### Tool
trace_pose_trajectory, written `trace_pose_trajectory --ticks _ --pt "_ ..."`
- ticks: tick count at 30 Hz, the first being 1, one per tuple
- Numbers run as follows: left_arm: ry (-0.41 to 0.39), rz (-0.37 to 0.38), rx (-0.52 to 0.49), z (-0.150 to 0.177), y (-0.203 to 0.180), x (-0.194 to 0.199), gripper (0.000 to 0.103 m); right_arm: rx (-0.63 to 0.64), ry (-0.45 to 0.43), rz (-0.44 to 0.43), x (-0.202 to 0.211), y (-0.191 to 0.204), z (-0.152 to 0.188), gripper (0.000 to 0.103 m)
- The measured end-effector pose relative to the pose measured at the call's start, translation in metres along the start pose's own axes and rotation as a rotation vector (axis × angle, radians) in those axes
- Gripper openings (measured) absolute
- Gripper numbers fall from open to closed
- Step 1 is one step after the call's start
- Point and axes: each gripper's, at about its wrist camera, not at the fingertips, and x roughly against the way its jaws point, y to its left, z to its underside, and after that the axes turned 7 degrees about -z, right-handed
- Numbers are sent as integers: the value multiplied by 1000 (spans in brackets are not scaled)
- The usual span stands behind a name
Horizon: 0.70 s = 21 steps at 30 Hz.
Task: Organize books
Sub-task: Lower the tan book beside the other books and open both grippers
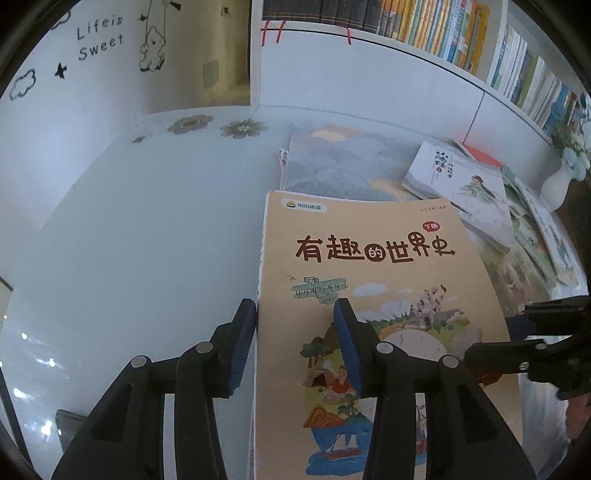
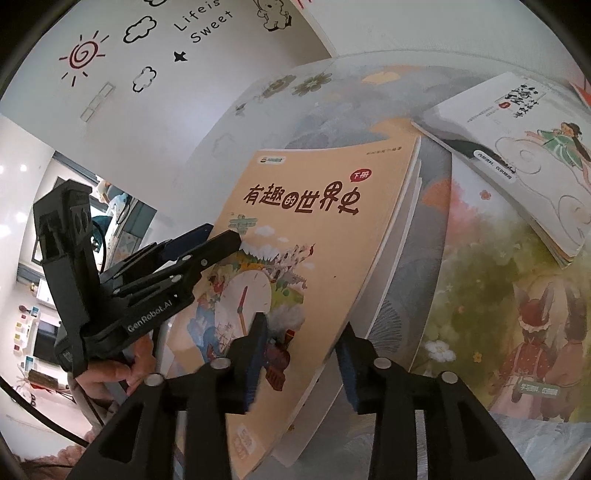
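An orange picture book (image 1: pixel 388 266) (image 2: pixel 314 258) with a brown title is tilted up over the other books. My left gripper (image 1: pixel 295 325) (image 2: pixel 221 234) is shut on its left edge. One pad presses the spine side and the other finger lies across the cover. My right gripper (image 2: pixel 301 339) (image 1: pixel 496 334) stands open around the book's lower right edge, which sits between the pads without being pinched. A hand (image 2: pixel 110 373) holds the left gripper.
Under and behind the orange book lie a grey-blue patterned book (image 1: pixel 332 162), a white book with a girl in green (image 1: pixel 465 184) (image 2: pixel 524 155) and a large fox picture book (image 2: pixel 517 295). A full bookshelf (image 1: pixel 443 33) runs behind, with a white vase (image 1: pixel 556 184) at right. The pale table (image 1: pixel 147 221) stretches left.
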Motion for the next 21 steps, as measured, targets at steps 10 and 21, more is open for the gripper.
trace_pose_trajectory --ticks 10,21 --pt "-5 4 11 2 2 3 41 -31 -16 53 23 -13 11 45" --pt "2 11 98 -2 -17 27 40 -43 -58 48 67 -59 48 45"
